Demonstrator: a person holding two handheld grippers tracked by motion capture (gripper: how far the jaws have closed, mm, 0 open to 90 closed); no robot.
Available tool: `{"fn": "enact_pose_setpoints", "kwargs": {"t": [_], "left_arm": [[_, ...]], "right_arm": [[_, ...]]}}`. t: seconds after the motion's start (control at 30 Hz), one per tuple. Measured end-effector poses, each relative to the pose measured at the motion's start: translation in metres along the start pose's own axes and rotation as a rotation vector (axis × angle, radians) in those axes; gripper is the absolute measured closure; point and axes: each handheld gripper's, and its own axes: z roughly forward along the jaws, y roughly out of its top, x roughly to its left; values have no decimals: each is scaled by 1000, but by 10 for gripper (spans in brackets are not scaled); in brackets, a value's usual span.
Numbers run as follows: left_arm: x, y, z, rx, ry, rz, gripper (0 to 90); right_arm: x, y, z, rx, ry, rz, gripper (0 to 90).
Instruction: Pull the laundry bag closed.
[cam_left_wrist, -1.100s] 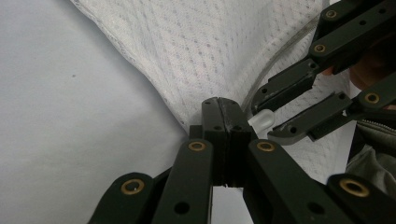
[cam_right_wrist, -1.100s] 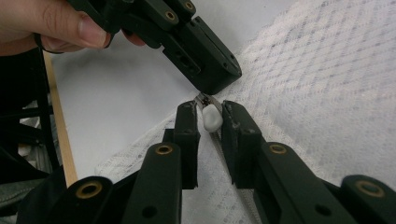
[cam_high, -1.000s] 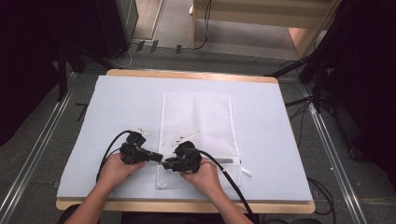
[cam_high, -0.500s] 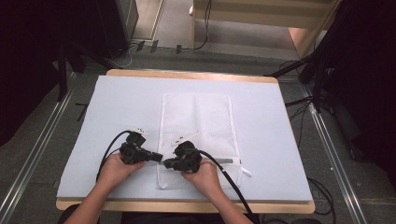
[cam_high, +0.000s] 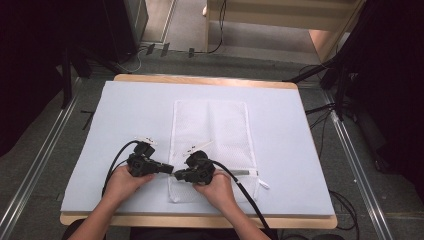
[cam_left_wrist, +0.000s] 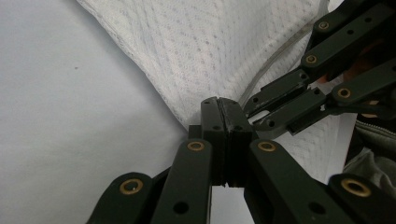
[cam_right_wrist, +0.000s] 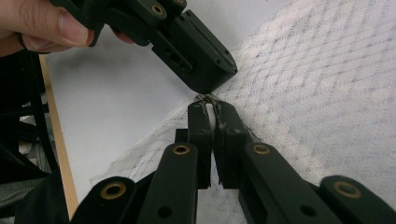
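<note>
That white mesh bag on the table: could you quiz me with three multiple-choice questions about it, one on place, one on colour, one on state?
1. Where on the mesh bag do the two hand-held grippers meet?
A. far edge
B. near left edge
C. right corner

2. What colour is the mat under the bag?
A. pale blue
B. red
C. black

3. How do the left hand-held gripper and the right hand-held gripper stand?
A. both wide open
B. one open
C. both shut on mesh

Answers: 1 B, they meet at its near left edge in the high view. 2 A, the mat looks pale blue. 3 C, each gripper view shows jaws together on fabric.
</note>
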Motion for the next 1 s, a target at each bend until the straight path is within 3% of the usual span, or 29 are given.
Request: {"fn": "enact_pose_setpoints", "kwargs": {"t": [0.2, 0.4, 1.0], "left_arm": [[-5, -2, 2, -8, 45, 49, 900], [-6, -4, 2, -13, 56, 80, 900], [-6, -5, 2, -18, 53, 95, 900]], "right_arm": [[0, 1, 2, -1, 0, 5, 879], [1, 2, 2, 9, -8, -4, 886], [0, -2, -1, -3, -22, -24, 889]]}}
